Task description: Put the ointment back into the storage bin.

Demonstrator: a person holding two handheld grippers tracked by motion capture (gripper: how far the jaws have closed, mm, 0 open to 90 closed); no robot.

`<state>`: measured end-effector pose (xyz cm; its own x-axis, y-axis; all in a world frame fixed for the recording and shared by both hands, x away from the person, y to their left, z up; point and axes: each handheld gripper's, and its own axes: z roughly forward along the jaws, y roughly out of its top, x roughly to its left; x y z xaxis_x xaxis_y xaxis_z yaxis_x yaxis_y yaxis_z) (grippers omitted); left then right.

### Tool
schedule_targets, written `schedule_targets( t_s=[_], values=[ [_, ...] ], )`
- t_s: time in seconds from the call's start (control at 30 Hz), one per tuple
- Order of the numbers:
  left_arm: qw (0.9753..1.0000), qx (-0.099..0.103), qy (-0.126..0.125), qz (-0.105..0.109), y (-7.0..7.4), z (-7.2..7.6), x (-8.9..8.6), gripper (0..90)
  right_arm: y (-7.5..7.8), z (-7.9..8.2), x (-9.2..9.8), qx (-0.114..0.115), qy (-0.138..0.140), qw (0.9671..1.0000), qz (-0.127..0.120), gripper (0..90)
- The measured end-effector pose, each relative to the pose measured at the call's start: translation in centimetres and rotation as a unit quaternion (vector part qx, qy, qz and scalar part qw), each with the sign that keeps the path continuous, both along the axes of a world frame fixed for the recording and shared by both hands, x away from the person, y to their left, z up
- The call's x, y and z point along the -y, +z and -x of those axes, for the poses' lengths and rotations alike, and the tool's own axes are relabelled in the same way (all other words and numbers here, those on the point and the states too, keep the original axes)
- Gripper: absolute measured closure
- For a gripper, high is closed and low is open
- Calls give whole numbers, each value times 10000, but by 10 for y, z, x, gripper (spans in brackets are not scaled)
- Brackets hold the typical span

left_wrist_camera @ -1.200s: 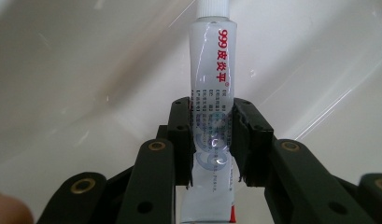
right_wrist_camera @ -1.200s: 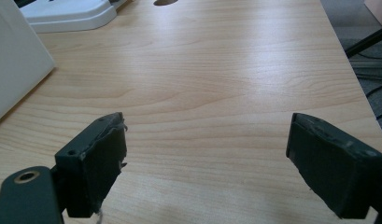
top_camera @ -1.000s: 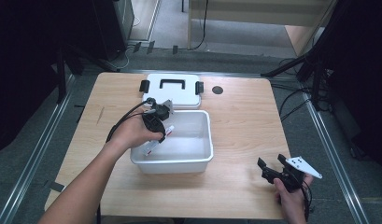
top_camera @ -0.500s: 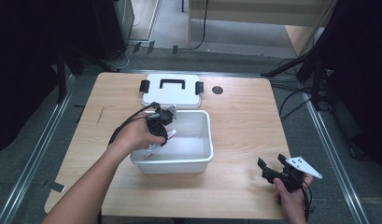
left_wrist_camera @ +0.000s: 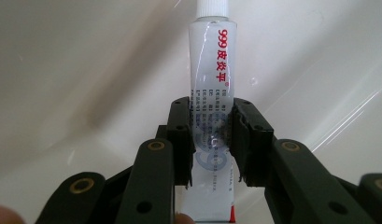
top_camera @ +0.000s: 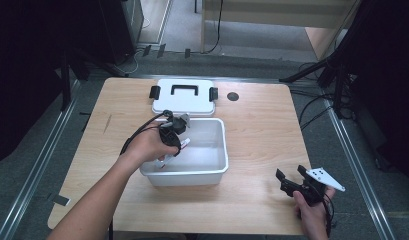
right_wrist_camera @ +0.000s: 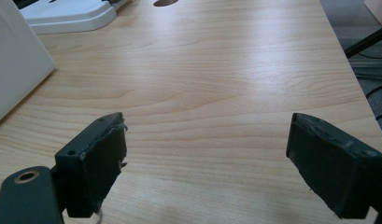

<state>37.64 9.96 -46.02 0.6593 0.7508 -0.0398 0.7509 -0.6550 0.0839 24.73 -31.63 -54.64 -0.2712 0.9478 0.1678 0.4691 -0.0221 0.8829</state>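
While the white ointment tube (left_wrist_camera: pixel 211 88) with red lettering sits pinched across its lower body between the two black jaws, the left hand-held gripper (left_wrist_camera: pixel 211 140) holds it inside the white plastic bin (top_camera: pixel 218 167), cap end pointing away toward the pale bin wall. In the high view the left hand-held gripper (top_camera: pixel 173 135) hangs over the bin's left portion, the tube (top_camera: pixel 184 143) just showing beneath the hand (top_camera: pixel 151 146). The step in hand appears to be placing the tube into the bin; whether it already touches the floor cannot be told. The next move likely calls for lowering it until it rests, then parting the jaws and lifting straight out without dragging the tube along. The bin's lid (top_camera: pixel 184 97), with its black handle and clips, lies on the table (top_camera: pixel 262 130) just behind the bin. The right hand-held gripper (top_camera: pixel 293 181) rests released near the table's front right corner, jaws wide apart over bare wood.
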Motion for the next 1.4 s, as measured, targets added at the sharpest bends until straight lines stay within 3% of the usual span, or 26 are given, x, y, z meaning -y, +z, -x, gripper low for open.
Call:
schedule_targets(
  t_s=[0.1,0.4,0.53,0.77,0.93,1.1,1.4],
  values=[
    [10000,-60,27,-61,-1,0,0,710,0,0,0,-1,0,10000,-2,125],
    [9993,25,86,-363,-6,0,4,707,0,0,0,-3,0,10000,-3,125],
    [9992,26,53,-392,-7,0,4,704,0,0,0,-5,-1,10000,-4,125],
    [9995,31,103,-288,-4,0,2,719,0,0,0,-5,-2,10000,-5,126],
    [9999,-2,113,-103,-1,0,0,679,0,0,0,4,5,10000,0,125],
    [9996,60,153,218,12,2,-5,671,0,0,0,-1,5,10000,4,126],
    [9979,355,118,536,46,10,-17,673,0,0,0,-11,-5,10000,6,125]
  ],
)
